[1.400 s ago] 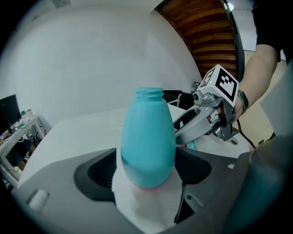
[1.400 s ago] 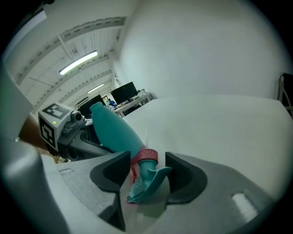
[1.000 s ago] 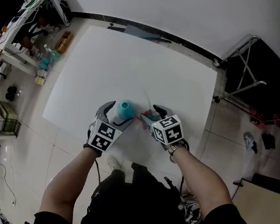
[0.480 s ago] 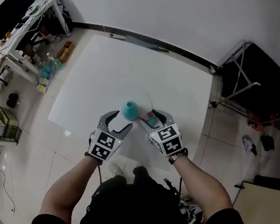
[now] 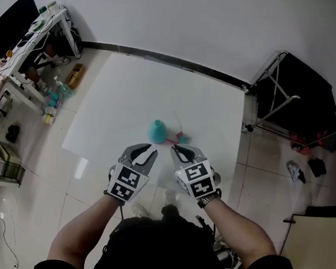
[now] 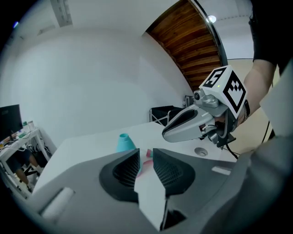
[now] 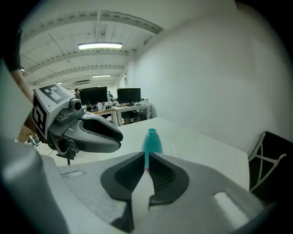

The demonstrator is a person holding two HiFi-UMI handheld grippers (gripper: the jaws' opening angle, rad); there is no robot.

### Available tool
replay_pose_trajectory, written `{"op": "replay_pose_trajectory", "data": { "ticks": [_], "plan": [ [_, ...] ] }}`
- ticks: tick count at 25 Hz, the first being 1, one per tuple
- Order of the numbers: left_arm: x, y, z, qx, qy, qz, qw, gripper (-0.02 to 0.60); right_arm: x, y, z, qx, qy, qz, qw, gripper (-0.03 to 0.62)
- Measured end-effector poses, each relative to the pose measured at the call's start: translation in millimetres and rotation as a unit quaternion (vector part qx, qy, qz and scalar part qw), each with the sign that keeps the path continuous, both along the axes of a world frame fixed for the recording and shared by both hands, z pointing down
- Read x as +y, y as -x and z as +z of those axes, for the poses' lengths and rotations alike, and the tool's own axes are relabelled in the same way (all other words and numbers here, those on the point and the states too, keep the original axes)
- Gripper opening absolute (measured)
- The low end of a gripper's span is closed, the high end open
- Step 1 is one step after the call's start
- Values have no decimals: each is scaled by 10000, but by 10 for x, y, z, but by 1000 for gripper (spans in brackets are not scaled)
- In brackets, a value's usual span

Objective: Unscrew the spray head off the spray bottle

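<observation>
Desk [image 5: 131, 90]: wide bare top to the left, right and behind. Obstacles: bottle [image 5: 157, 131] upright near front middle; spray head [image 5: 179, 138] just beside it, right.

A flat white rectangular tabletop [image 5: 161, 88] fills the frame's centre. On it stands a teal cone-shaped plastic bottle [image 5: 157, 131], with a pink spray head [image 5: 178, 139] lying just right of it.

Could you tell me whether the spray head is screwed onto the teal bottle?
No, the bottle stands with its neck bare, and the pink spray head lies beside it on the white table.
</observation>
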State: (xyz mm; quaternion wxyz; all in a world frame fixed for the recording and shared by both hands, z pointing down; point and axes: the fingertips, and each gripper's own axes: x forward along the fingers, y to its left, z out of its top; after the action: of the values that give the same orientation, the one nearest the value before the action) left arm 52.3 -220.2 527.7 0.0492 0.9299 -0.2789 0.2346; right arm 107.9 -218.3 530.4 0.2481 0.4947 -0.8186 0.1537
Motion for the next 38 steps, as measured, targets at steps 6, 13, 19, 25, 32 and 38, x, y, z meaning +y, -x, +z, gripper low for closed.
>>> {"op": "replay_pose_trajectory", "data": {
  "ticks": [6,13,19,25,32,38],
  "plan": [
    [154,-14,-238,238,-98,140,9996,17,154,90,-179,15,-136,224,9997,-8],
    [256,-34,-388,314,-153,248,9991,17,286,176,-338,-34,-235,361,9991,-8],
    [324,-59,-462,370,-213,264,9987,17,363,188,-394,-76,-314,410,9986,-8],
    [336,-57,-493,356,-259,263,9987,17,363,167,-426,-46,-347,456,9983,-8],
    [356,-67,-512,326,-272,287,9987,17,371,185,-451,-56,-351,468,9983,-8],
    [363,-60,-520,306,-290,295,9987,17,372,193,-468,-36,-378,460,9982,-8]
  ]
}}
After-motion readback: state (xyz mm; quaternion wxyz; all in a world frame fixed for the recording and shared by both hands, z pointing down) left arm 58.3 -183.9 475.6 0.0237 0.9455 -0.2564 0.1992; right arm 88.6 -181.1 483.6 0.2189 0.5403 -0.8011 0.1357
